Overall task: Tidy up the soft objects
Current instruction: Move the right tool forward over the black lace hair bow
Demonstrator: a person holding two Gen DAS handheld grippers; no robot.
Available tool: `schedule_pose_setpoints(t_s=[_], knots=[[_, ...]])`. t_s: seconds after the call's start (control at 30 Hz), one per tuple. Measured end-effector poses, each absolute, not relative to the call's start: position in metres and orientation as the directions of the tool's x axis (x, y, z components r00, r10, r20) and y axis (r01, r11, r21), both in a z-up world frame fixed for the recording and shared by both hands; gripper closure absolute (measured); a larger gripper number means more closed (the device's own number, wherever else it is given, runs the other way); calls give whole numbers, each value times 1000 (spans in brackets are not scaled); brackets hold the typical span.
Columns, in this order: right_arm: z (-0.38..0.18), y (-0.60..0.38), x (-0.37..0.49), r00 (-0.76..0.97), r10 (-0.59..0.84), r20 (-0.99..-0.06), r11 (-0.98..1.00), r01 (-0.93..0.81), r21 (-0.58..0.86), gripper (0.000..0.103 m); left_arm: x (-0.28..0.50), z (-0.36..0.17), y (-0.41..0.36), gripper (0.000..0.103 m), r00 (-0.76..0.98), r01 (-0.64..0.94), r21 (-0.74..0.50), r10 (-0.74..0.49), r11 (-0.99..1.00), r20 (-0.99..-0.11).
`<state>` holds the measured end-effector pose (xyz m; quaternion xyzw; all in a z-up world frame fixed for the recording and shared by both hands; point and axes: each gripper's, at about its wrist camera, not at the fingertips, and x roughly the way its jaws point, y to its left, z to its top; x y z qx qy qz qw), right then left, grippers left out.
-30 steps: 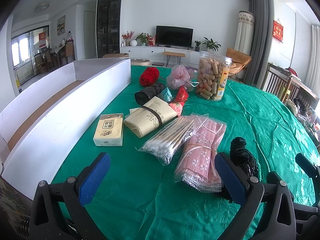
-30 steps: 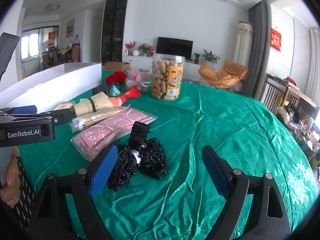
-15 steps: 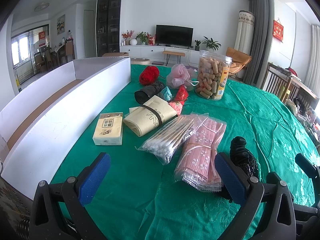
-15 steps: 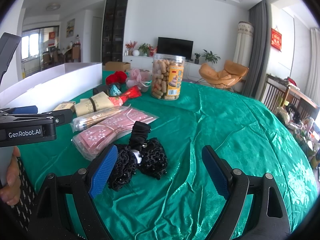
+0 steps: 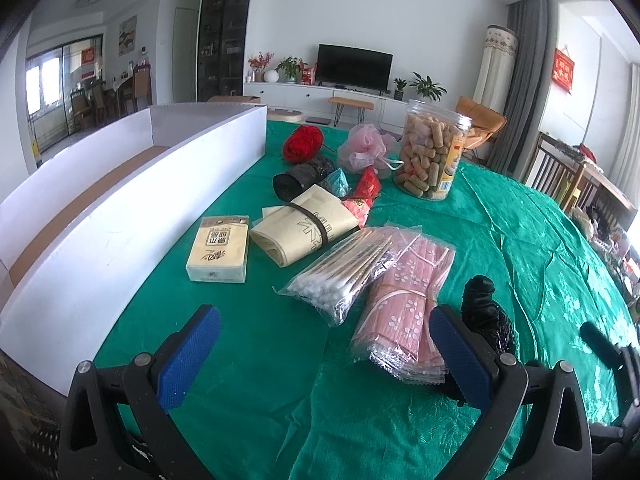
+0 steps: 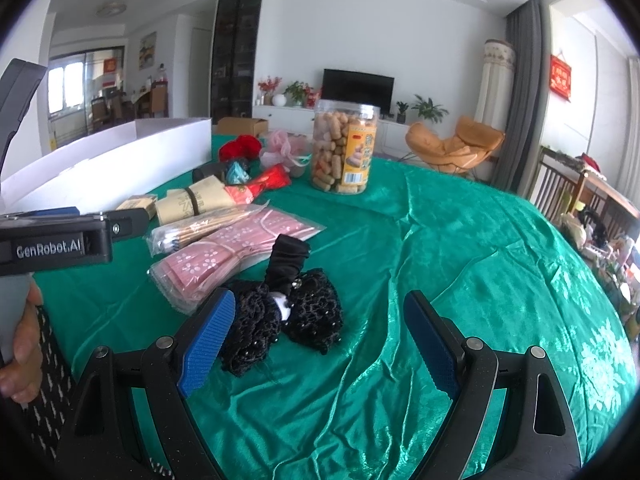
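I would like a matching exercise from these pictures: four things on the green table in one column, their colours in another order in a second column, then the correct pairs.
Things:
1. yarn ball
2. hair net
3. mask pack
4. tissue pack

Colours:
A. pink
B. beige
C. red
D. black

Pairs: 1-C, 2-D, 3-A, 4-B

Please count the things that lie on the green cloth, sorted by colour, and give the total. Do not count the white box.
Red: 2, yarn and packet
Pink: 2, pouf and masks
Black: 2, bag roll and lace bow
Beige or tan: 3, tissues, cloth roll and jar
Teal: 1, sachet
Clear bag: 1, swabs
Total: 11
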<state>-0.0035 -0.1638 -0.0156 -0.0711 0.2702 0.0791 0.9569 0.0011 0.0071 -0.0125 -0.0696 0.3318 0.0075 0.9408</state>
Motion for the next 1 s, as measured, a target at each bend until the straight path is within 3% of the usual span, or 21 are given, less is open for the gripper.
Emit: schedule_pose_setpoints(t_s=[0.3,0.67,1.0], knots=[[-40,-165,25,695,199,-691,950,-310,-38,15,5,-14,14,0,761,-76,-155,-43,985,-647],[-42,-160,97,676,163,-719,933,-343,-111,15,10,-16,15,0,738,-78,-157,-49,985,-673],[-46,-176,157,615,250,-748,937,-348,27,14,14,-21,16,0,713,-79,-166,-61,983,-699]])
